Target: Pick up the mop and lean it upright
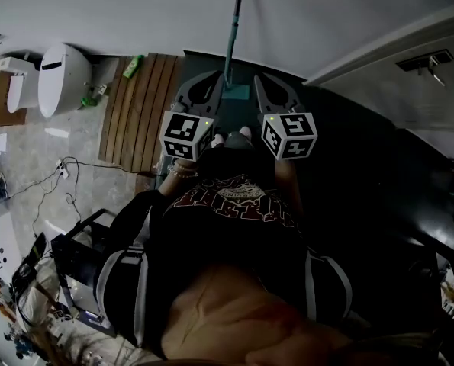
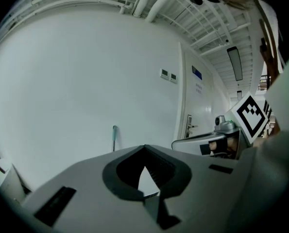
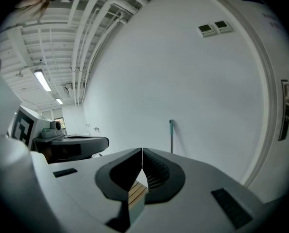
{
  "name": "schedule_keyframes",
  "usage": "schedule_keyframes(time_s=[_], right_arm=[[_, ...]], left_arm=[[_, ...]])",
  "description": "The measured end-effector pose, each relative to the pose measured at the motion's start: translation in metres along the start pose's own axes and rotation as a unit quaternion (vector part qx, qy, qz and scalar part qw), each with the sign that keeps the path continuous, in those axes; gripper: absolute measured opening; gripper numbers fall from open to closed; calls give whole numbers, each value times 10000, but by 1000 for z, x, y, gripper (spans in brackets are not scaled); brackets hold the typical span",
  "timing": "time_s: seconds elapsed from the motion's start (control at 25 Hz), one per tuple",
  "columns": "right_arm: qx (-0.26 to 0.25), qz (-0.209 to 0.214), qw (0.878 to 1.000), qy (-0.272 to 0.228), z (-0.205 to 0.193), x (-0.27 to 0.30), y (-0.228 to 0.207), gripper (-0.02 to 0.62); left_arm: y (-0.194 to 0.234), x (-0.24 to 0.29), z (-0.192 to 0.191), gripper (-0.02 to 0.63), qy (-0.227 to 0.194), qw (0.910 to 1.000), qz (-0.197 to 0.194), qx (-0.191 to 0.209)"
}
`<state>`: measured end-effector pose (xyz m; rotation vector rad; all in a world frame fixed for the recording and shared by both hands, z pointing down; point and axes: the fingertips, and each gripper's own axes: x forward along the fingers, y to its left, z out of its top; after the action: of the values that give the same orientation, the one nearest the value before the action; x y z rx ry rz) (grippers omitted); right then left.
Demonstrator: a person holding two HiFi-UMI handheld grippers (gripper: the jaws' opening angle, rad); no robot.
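Note:
The mop stands upright against the white wall; its teal handle (image 1: pixel 235 21) rises from a teal head (image 1: pixel 236 91) on the floor. Only the top of the mop handle (image 2: pixel 114 139) shows above the jaws in the left gripper view, and the same mop handle (image 3: pixel 171 136) in the right gripper view. My left gripper (image 1: pixel 211 76) and right gripper (image 1: pixel 262 79) are held side by side in front of the person's body, either side of the mop head and apart from it. The left gripper (image 2: pixel 144 147) and the right gripper (image 3: pixel 142 150) are both shut with nothing between the jaws.
A wooden slatted mat (image 1: pixel 143 113) lies on the floor to the left, with a green bottle (image 1: pixel 133 67) and a white toilet (image 1: pixel 59 78) beyond it. Cables (image 1: pixel 66 175) trail over the tiles. A door (image 1: pixel 410 75) with its handle (image 3: pixel 285 109) is on the right.

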<state>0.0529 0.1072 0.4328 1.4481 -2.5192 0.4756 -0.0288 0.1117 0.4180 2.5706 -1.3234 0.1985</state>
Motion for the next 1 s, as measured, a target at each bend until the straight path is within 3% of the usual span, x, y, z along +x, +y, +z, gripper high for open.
schedule_keyframes(time_s=[0.44,1.0], right_arm=[[46,115,9999,85,17,49,-27,20],[-271,591,9978,132,69,133,-73,20]], left_arm=[[28,44,11,46,49,9999,20,-115],[73,122,46,46,13,9990,385,-214]])
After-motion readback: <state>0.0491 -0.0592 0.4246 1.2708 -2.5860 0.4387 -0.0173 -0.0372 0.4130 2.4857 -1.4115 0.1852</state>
